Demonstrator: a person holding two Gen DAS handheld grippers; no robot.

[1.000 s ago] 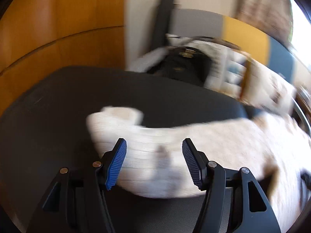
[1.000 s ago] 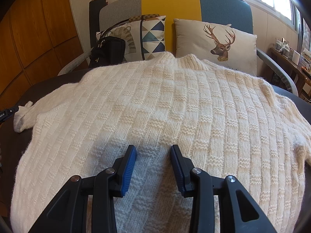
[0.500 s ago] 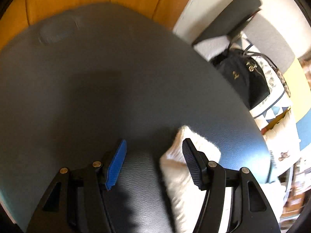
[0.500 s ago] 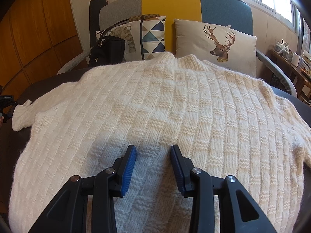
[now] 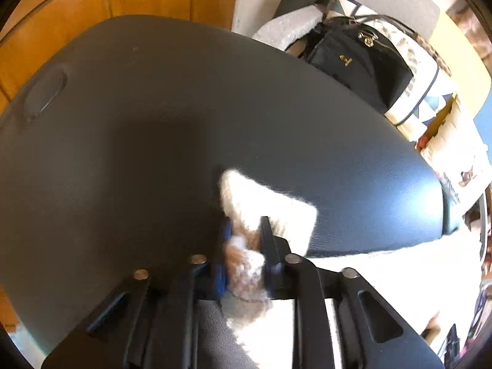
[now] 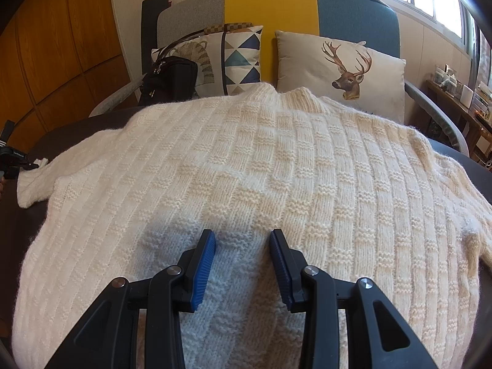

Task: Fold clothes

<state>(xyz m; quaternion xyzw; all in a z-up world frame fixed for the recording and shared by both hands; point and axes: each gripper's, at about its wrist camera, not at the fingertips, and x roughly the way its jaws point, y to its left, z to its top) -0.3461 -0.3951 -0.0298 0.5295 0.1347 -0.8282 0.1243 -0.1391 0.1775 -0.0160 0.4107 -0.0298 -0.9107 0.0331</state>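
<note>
Across the dark table [image 6: 18,233] lies a cream basket-knit sweater [image 6: 276,166].

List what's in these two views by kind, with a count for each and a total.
Sweater: 1
Pillows, triangle print and deer print: 2
Black handbag: 1
Armchair: 1
Dark table: 1
Grippers, left shut on the sweater's sleeve, right open above the sweater: 2
Total: 8

The sweater [image 6: 261,166] lies on the table [image 5: 153,123], 2 cushions [image 6: 341,67] and a bag [image 6: 172,80] behind it.
</note>
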